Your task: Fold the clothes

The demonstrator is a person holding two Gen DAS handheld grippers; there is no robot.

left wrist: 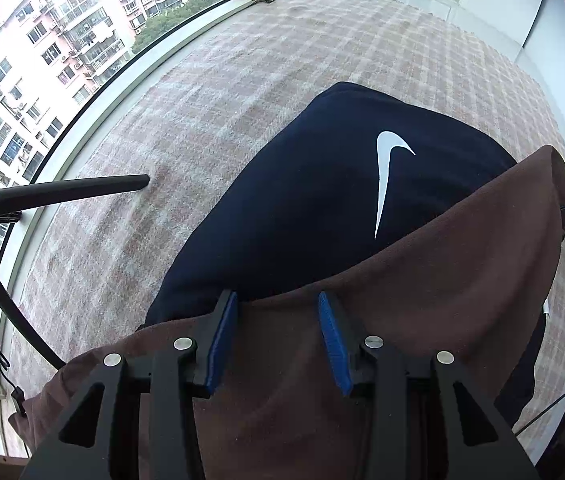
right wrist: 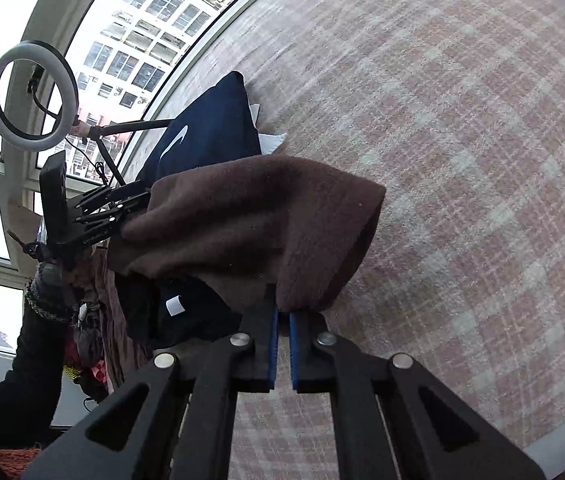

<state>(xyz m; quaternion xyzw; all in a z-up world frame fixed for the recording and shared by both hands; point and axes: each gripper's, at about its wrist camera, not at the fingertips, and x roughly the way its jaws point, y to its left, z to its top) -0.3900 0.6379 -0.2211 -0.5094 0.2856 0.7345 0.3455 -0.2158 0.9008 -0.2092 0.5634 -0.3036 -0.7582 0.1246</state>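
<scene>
Right wrist view: the brown fleece cloth (right wrist: 258,216) is pinched at its edge between clenched right fingers (right wrist: 285,344); left fingers (left wrist: 278,340) are parted above it. Equal tension should be kept.

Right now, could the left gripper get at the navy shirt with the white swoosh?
Probably not directly: the brown cloth hangs across the left gripper and covers the near part of the navy shirt; only its far part lies bare.
</scene>
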